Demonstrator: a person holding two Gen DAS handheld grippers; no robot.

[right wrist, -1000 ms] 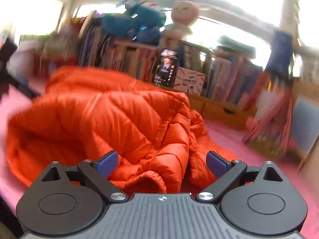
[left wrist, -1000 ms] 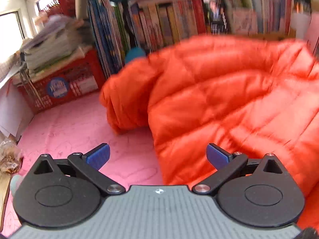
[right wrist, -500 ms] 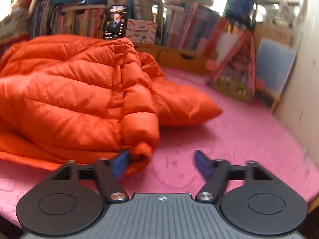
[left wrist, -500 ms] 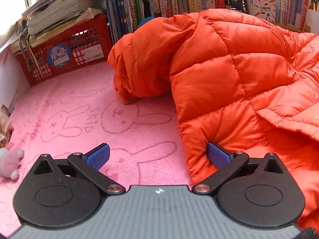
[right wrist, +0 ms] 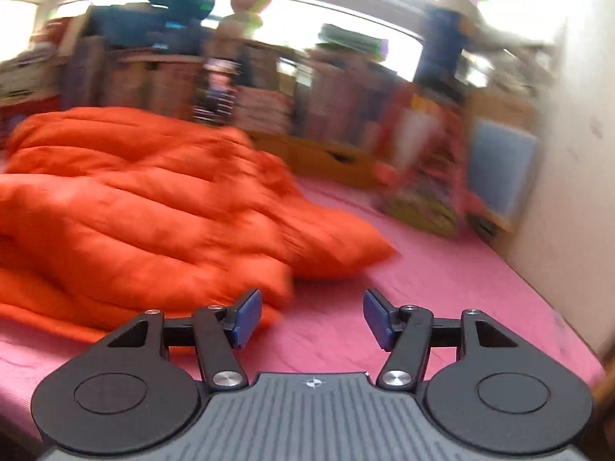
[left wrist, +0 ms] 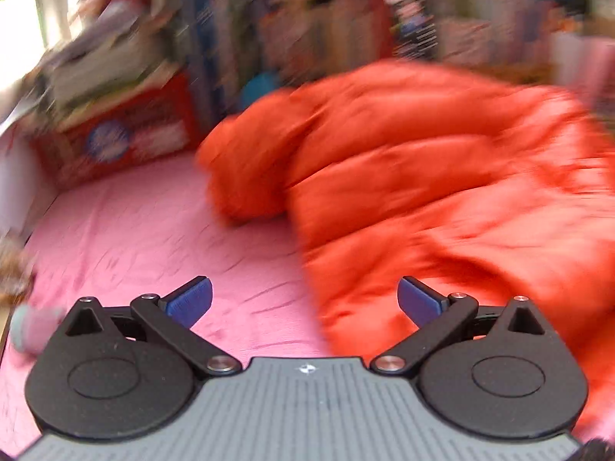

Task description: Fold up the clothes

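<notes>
**Two open grippers before an orange jacket**

Two grippers sit nearest the cameras, each with its blue-padded fingers spread apart and nothing between them. In the left wrist view, the left gripper [left wrist: 303, 299] is over the pink printed cloth surface [left wrist: 153, 230]; its left pad is above bare cloth, and its right pad lies against the near edge of the puffy orange quilted jacket [left wrist: 442, 199], though blur hides whether they touch. In the right wrist view, the right gripper [right wrist: 312, 317] has its left pad in front of the jacket's [right wrist: 153, 211] near hem, while its right pad is over bare pink cloth [right wrist: 442, 288].

Farther out, the jacket lies heaped on the pink surface, filling the right of the left view and the left of the right view, with one rounded sleeve end [left wrist: 246, 180] jutting leftward in the left wrist view and another pointed lobe [right wrist: 346, 246] reaching rightward in the right wrist view.

Beyond the jacket, a red plastic crate [left wrist: 123, 138] stands at the far left edge with stacked papers on top. Rows of upright books [right wrist: 269, 100] line the back, all badly smeared by motion, with blue and pink plush toys [right wrist: 215, 4] above them against bright windows.
</notes>
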